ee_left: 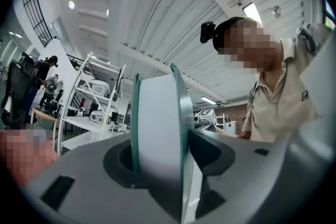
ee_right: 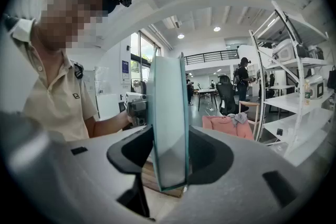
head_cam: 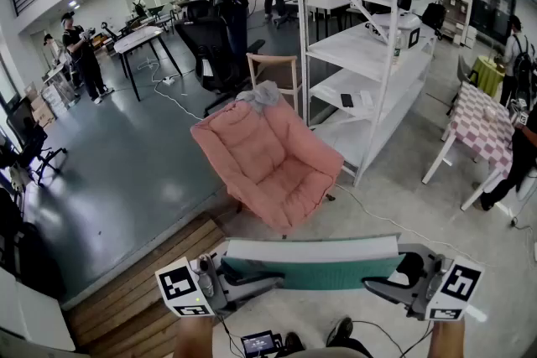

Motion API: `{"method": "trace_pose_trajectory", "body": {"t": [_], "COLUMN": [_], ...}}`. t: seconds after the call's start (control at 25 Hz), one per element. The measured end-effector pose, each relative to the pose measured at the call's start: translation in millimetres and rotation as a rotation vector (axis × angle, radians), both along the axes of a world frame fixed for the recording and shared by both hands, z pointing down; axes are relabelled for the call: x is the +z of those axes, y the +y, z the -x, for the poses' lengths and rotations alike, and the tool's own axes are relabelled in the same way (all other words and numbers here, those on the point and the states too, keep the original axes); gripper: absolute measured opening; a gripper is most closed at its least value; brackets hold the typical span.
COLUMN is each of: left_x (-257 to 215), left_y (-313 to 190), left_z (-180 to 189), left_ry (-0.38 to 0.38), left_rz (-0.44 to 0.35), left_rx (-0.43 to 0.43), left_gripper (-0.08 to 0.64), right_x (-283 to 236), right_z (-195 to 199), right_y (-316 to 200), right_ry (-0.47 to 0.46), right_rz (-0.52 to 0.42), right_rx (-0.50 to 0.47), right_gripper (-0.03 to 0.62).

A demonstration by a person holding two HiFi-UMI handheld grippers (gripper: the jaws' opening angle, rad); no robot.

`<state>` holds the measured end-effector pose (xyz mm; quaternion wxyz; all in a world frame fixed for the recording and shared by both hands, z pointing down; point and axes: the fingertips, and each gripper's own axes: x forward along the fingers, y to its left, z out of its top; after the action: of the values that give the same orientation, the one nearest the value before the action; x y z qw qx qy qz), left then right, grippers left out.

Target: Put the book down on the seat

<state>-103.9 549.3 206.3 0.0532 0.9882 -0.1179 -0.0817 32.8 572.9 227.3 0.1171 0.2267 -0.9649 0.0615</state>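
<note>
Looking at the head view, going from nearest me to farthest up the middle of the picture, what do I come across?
book → pink seat → grey cloth on top of its backrest → wooden chair behind it

A grey cloth (head_cam: 262, 94) lies on the pink seat (head_cam: 273, 163).

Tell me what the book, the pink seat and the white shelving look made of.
book: paper pages between a teal cover, probably card; the pale page block shows along its edge, smooth matte look.
pink seat: padded fabric, matte; soft quilted folds.
white shelving: likely painted metal; thin straight posts and flat shelves, slight sheen.
</note>
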Motion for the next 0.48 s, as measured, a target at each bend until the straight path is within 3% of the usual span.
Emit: {"method": "trace_pose_trajectory", "body": {"t": [0.48], "left_x": [1.7], "left_y": [-3.6], "left_z": [25.8], "left_ry": [0.011], "left_rz": [0.007], "left_rx": [0.013], "left_gripper": [0.23], "right_x": [0.9], "right_z": [26.2], "right_y": [-2.0], "right_ry": [0.008], "right_rz": [0.004], "right_rx": [0.011], "right_gripper": [0.189]}}
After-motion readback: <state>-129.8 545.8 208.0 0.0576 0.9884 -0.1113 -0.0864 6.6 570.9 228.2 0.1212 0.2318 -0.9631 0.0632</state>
